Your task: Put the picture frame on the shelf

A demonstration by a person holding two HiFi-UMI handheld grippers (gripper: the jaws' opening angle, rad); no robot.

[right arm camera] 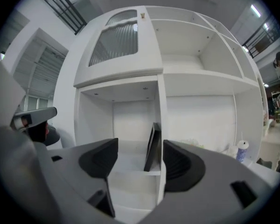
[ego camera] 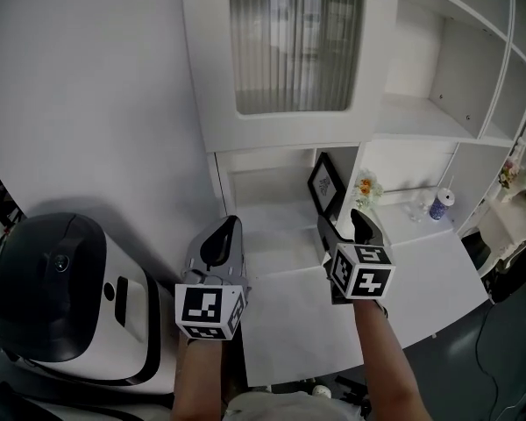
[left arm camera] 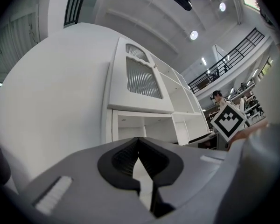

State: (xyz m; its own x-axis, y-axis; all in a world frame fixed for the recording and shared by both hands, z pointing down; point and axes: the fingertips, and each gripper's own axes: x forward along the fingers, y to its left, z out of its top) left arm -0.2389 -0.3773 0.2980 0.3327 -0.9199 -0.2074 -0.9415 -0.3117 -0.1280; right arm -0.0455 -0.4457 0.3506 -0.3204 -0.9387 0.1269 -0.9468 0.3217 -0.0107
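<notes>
A black picture frame (ego camera: 326, 185) stands in the lower left compartment of the white shelf unit (ego camera: 272, 202), leaning against that compartment's right wall. In the right gripper view the picture frame (right arm camera: 152, 148) shows edge-on, beyond the jaws. My right gripper (ego camera: 344, 228) hangs just in front of the frame, open, with nothing between its fingers (right arm camera: 101, 158). My left gripper (ego camera: 223, 238) is to the left, in front of the same compartment, shut and empty. In its own view the left gripper (left arm camera: 140, 162) has its jaws meeting.
A white machine with a black top (ego camera: 61, 288) stands at the left. On the counter (ego camera: 421, 279) to the right are small flowers (ego camera: 366, 187), a glass (ego camera: 418, 207) and a blue-and-white bottle (ego camera: 440, 204). A ribbed-glass cabinet door (ego camera: 294, 42) hangs above.
</notes>
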